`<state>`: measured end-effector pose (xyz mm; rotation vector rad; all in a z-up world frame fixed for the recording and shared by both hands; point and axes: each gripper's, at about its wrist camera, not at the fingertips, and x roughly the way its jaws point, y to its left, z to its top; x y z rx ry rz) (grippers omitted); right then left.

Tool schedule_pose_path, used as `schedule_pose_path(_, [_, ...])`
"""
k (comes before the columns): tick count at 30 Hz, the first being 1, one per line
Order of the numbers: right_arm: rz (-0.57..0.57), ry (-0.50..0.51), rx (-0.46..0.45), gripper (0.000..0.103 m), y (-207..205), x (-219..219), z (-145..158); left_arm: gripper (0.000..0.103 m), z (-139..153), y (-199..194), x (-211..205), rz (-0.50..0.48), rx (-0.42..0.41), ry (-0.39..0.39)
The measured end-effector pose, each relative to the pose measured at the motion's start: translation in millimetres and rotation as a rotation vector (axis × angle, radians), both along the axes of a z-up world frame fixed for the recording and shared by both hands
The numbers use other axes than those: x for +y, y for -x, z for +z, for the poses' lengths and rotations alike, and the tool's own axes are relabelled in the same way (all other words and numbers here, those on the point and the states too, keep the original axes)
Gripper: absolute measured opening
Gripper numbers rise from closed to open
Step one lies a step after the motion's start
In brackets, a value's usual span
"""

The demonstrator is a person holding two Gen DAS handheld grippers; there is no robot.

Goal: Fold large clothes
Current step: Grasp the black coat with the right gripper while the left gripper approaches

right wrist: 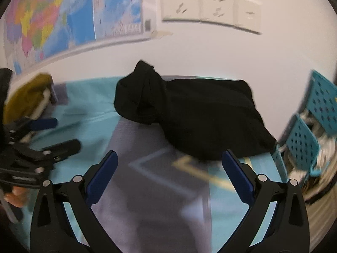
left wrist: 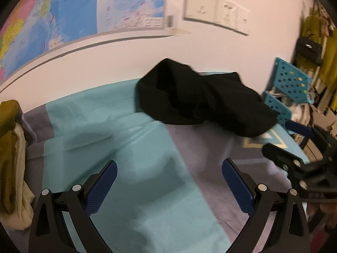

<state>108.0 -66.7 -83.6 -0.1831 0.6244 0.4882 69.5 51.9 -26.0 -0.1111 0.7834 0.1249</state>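
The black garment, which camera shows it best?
The right wrist view: the black garment lies crumpled, nearly centred and whole, ahead of the open jaws. The left wrist view shows it farther off, right of centre, its right end near the teal basket.

Both views are smeared by motion blur, so the print on the map (left wrist: 63,14) cannot be read. The folds of the black garment (left wrist: 200,101) are lost in its darkness, and its kind cannot be told. The basket (right wrist: 311,130) is cut off by the frame edge, its contents indistinct. The bedding (left wrist: 147,189) pattern is blurred.
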Motion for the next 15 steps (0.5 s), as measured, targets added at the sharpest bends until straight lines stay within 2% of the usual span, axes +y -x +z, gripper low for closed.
schedule_pose_path(3, [0.028, 0.053, 0.028, 0.097, -41, 19, -9, 0.096, -4, -9, 15, 0.039, 0.012, -0.007])
schedule_pose_path(7, [0.079, 0.084, 0.067, 0.08, -84, 38, -22, 0.096, -7, -15, 28, 0.071, 0.025, -0.022])
schedule_pose_path(8, [0.078, 0.111, 0.078, 0.065, -95, 44, -28, 0.096, -8, -17, 31, 0.077, 0.027, -0.026])
schedule_pose_path(9, [0.084, 0.129, 0.079, 0.06, -99, 47, -30, 0.096, -8, -19, 33, 0.081, 0.029, -0.027])
schedule_pose_path(10, [0.096, 0.143, 0.076, 0.05, -102, 50, -31, 0.096, -9, -20, 35, 0.085, 0.032, -0.026])
schedule_pose_path(11, [0.112, 0.151, 0.067, 0.025, -103, 51, -30, 0.096, -11, -22, 38, 0.088, 0.036, -0.021])
schedule_pose_path(12, [0.147, 0.144, 0.058, 0.007, -100, 49, -24, 0.096, -12, -24, 40, 0.092, 0.04, -0.019])
schedule_pose_path(15, [0.181, 0.11, -0.012, 0.005, -85, 29, 2, 0.096, -16, -28, 44, 0.097, 0.054, -0.028])
